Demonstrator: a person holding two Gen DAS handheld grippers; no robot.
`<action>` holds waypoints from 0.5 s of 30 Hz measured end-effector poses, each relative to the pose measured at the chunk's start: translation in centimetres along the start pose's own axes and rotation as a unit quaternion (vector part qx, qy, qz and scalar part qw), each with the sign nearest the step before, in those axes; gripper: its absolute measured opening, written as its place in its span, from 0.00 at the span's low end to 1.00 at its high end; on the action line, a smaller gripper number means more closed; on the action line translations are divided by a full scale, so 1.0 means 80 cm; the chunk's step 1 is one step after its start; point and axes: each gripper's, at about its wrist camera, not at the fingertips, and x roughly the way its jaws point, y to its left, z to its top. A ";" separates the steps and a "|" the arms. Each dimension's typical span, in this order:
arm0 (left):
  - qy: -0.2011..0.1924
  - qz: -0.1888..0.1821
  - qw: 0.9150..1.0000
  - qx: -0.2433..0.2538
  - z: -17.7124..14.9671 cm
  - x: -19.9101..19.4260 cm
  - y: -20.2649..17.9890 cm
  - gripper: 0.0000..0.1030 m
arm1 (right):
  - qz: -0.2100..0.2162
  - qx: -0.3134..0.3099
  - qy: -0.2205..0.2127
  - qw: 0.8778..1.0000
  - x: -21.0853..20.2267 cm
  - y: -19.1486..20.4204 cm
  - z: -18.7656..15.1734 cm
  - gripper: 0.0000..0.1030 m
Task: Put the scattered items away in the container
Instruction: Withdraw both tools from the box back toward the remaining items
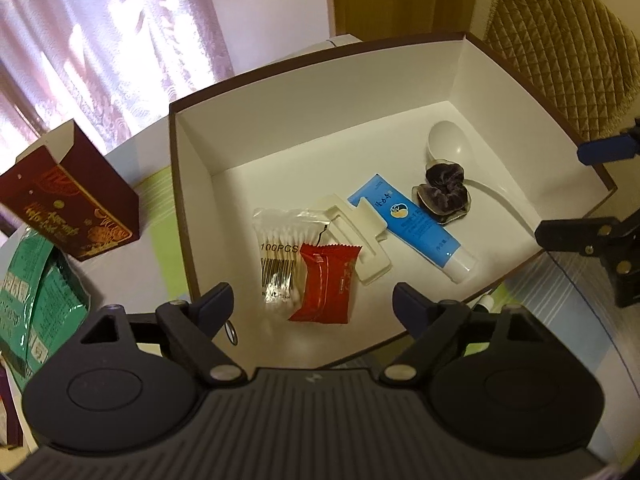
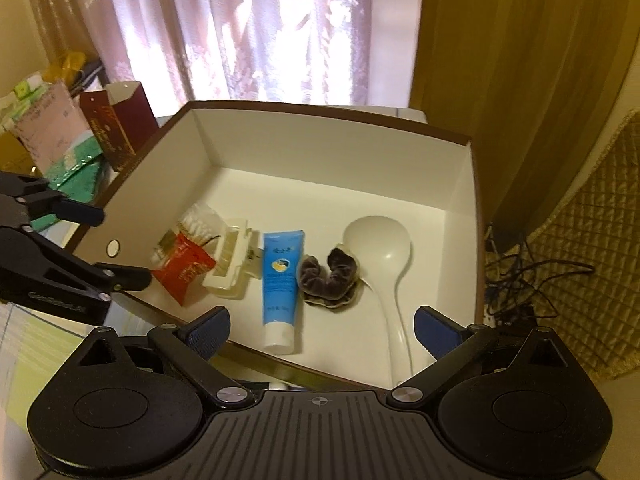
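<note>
A big box [image 1: 320,100] with white inside and a brown rim holds a bag of cotton swabs [image 1: 276,248], a red packet [image 1: 326,284], a white hair clip [image 1: 356,232], a blue tube [image 1: 416,224], a dark scrunchie [image 1: 444,192] and a white ladle [image 1: 448,142]. My left gripper [image 1: 313,300] hangs open over the box's near left part, above the red packet, its pads clear of it. My right gripper [image 2: 322,326] stands wide open over the near edge, above the blue tube [image 2: 280,280] and the ladle's handle [image 2: 394,320], holding nothing.
Left of the box stand a maroon carton [image 1: 76,200] and a green foil bag [image 1: 40,300]. A quilted chair back [image 1: 560,48] rises at the far right. Tangled cables [image 2: 520,280] lie right of the box [image 2: 320,140]. Curtains hang behind.
</note>
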 end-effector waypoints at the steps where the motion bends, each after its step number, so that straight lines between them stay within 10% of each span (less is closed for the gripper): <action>1: 0.000 0.001 1.000 -0.003 0.000 -0.002 0.000 0.82 | -0.003 0.003 0.001 1.000 0.000 -0.001 0.000 1.00; 15: -0.010 0.012 1.000 -0.020 -0.005 -0.033 -0.005 0.89 | -0.026 0.032 -0.012 0.999 -0.008 0.000 -0.009 1.00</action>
